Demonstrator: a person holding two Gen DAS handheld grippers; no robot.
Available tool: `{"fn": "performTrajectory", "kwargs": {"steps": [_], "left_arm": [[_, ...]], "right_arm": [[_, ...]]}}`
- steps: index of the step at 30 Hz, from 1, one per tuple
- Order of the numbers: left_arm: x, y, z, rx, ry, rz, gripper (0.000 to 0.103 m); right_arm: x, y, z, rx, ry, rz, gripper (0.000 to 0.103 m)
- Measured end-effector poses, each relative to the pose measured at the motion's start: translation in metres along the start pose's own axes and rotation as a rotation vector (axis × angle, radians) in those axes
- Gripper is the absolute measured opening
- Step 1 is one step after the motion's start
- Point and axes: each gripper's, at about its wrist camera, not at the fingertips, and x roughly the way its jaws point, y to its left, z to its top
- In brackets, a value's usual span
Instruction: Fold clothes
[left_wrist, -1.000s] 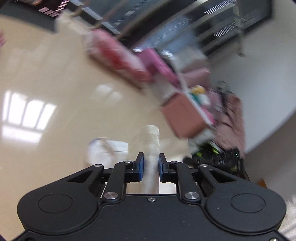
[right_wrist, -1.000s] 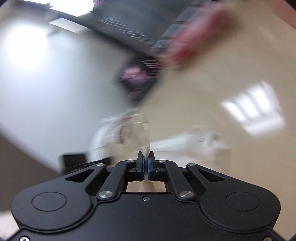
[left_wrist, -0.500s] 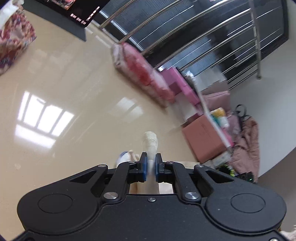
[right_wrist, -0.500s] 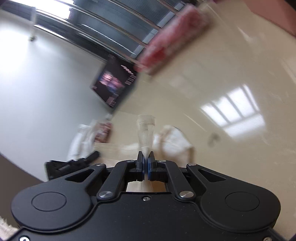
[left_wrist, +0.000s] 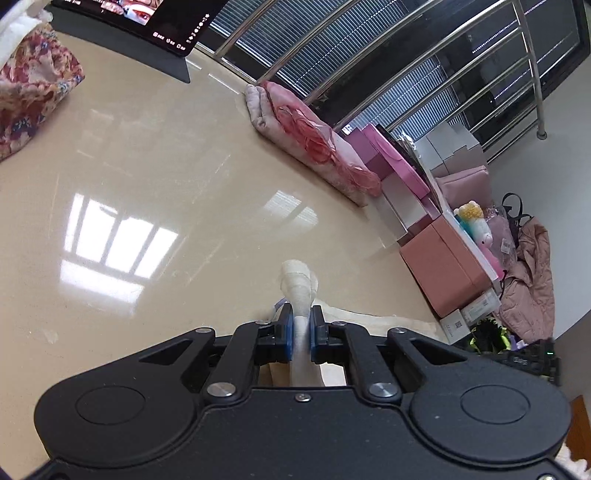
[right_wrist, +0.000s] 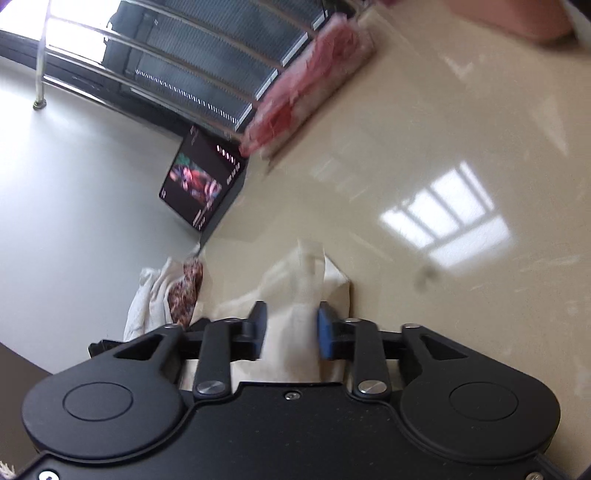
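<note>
The right gripper has just been opening, its jaws now parted around the cream woven cloth garment they pinched half a second ago, fabric loose between them. The left gripper is clamped on another bunched fold of it above the glossy beige floor. A folded pink quilt lies well beyond, beside pink boxes.

The left gripper is matte black plastic: a broad body with two shallow round discs moulded into its top, angled linkage arms pinned by silver screws, and a small centre screw. Its fingers carry blue pads (bright against the black). The right gripper has the same build, with blue-faced fingers.
</note>
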Motion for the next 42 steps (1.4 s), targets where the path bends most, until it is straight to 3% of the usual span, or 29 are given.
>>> {"fn": "performTrajectory", "kwargs": {"steps": [3,5,7,9,11,13,17,19,22,27,34,42], "left_arm": [[-0.002,-0.001,0.0,0.001,-0.016,0.005,0.01],[-0.007,-0.002,0.001,0.0,-0.038,0.014,0.02],[-0.017,-0.008,0.002,0.015,-0.074,0.046,0.067],[-0.032,-0.017,0.001,0.054,-0.121,0.068,0.078],[-0.047,-0.027,0.0,0.094,-0.14,0.08,0.081],[-0.063,-0.041,-0.006,0.148,-0.143,0.098,0.082],[-0.097,-0.082,-0.04,0.349,-0.118,0.055,0.078],[-0.103,-0.103,-0.064,0.446,-0.072,0.044,0.062],[-0.099,-0.124,-0.102,0.547,0.004,0.044,0.05],[-0.075,-0.12,-0.136,0.569,0.066,0.13,0.045],[-0.064,-0.108,-0.139,0.531,0.043,0.182,0.045],[-0.063,-0.118,-0.149,0.63,0.034,0.254,0.045]], "right_arm": [[-0.019,0.02,-0.009,-0.096,-0.063,-0.081,0.039],[-0.031,0.038,-0.018,-0.172,-0.093,-0.118,0.039],[-0.038,0.063,-0.035,-0.278,-0.098,-0.134,0.039],[-0.038,0.088,-0.053,-0.381,-0.087,-0.155,0.04],[-0.034,0.107,-0.071,-0.464,-0.07,-0.172,0.04],[-0.027,0.123,-0.09,-0.541,-0.064,-0.207,0.04],[-0.014,0.14,-0.125,-0.647,-0.069,-0.264,0.039],[-0.011,0.14,-0.138,-0.675,-0.074,-0.303,0.039],[-0.01,0.137,-0.153,-0.711,-0.087,-0.348,0.038],[-0.013,0.133,-0.174,-0.763,-0.153,-0.399,0.037],[-0.015,0.113,-0.183,-0.739,-0.203,-0.434,0.036],[-0.018,0.107,-0.187,-0.728,-0.232,-0.423,0.037]]}}
